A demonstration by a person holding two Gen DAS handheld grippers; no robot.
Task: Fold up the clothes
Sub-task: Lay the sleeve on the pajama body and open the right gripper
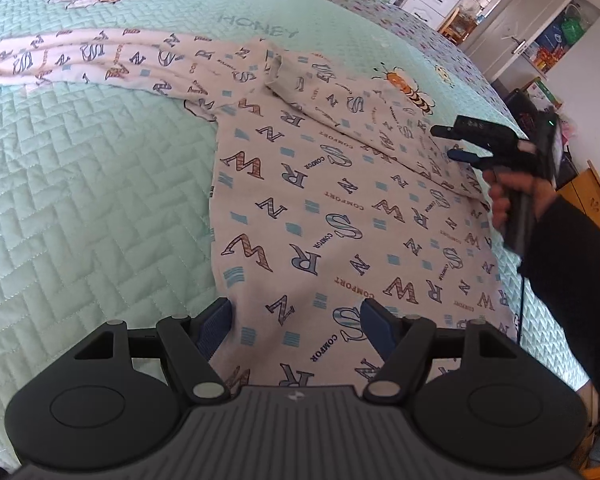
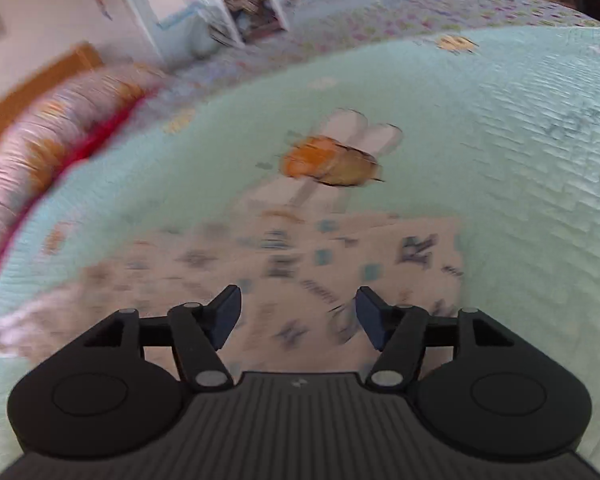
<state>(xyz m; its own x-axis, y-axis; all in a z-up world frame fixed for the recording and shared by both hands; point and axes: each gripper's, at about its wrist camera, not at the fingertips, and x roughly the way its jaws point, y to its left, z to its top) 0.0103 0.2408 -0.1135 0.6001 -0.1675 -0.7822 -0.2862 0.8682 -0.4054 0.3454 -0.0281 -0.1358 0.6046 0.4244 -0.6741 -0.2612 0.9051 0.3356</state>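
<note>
Spread and empty, my left gripper (image 1: 296,326) hovers low-centre over the cream letter-printed cotton top (image 1: 320,200) lying mid-frame on the mint quilted bedspread (image 1: 80,160), right gripper (image 1: 452,144) likewise open; next, I judge, pinching the outstretched upper-left sleeve inward.

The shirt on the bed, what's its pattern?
Cream shirt printed with scattered letters, clearest in the left wrist view.
</note>
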